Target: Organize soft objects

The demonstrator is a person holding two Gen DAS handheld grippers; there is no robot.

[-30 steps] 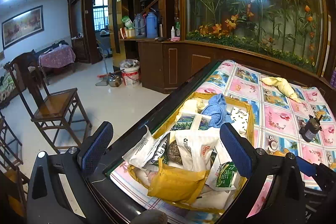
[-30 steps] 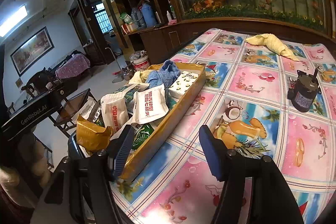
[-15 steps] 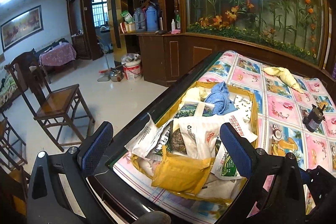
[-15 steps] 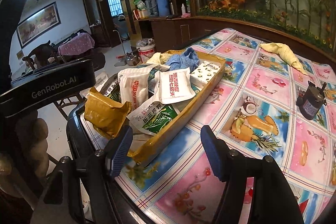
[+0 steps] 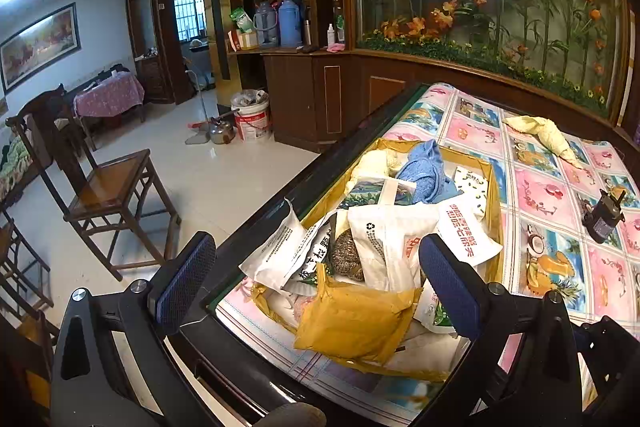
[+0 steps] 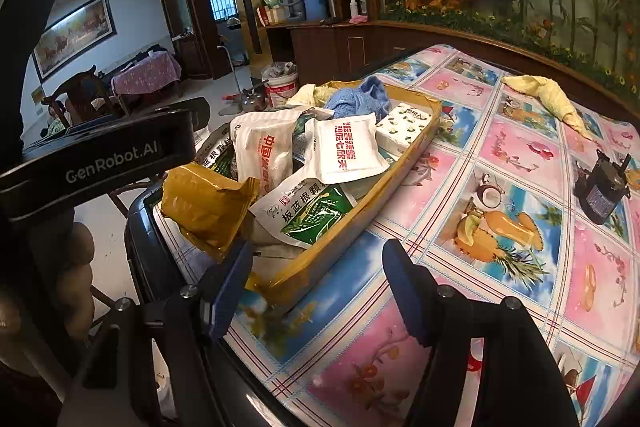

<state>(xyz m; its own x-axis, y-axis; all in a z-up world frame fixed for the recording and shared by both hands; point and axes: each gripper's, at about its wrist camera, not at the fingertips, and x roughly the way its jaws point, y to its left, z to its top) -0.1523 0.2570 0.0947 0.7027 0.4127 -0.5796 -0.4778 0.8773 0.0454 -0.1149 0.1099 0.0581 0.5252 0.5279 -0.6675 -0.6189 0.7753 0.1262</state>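
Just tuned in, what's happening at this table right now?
Nothing is being held. The left hand-held gripper hovers open over the near end of the cardboard tray packed with soft packets, above a yellow mailer. The right hand-held gripper is open by the tray's near corner. A yellow cloth lies apart on the tablecloth.

The left gripper [image 5: 316, 279] hangs wide open, empty, over a crumpled yellow mailer bag [image 5: 352, 323] at the near end of the cardboard tray [image 5: 495, 195].
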